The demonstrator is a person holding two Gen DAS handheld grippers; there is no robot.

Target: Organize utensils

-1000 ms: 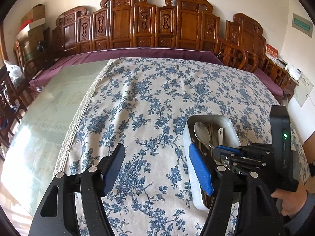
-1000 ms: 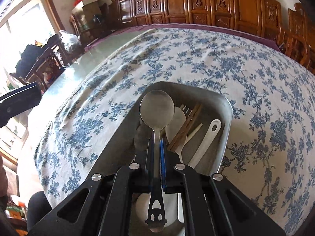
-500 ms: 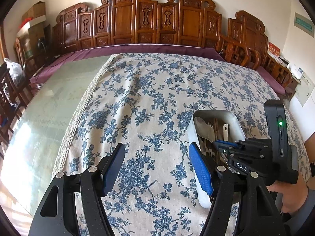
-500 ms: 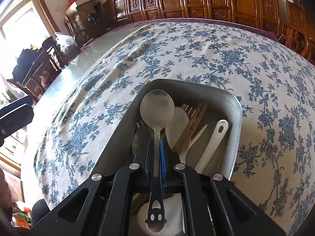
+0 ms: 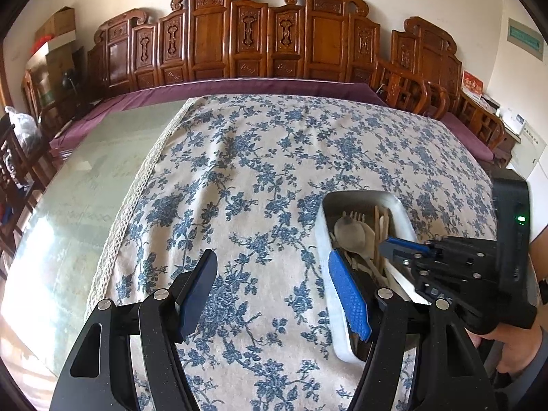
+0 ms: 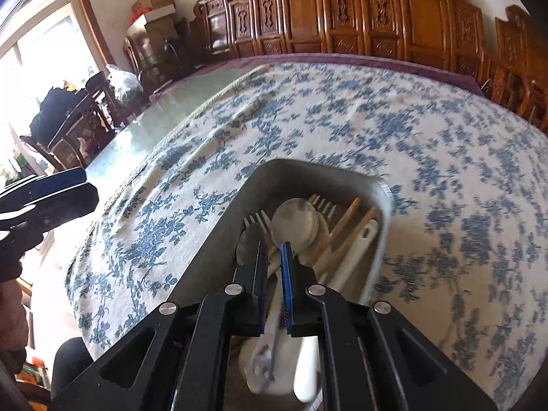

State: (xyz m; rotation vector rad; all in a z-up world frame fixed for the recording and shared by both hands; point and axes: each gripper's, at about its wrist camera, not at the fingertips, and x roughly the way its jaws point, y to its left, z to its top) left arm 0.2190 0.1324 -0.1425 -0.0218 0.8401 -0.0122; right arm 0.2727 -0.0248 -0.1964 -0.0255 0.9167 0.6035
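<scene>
Right wrist: forks in tray.

Floral tablecloth over glass table; carved wooden bench behind.

Left hand-held gripper jaws wide apart, right hand-held gripper slightly parted

Black angular grippers, blue ribbed pads on the fingers, silver screws, green indicator light.
</scene>
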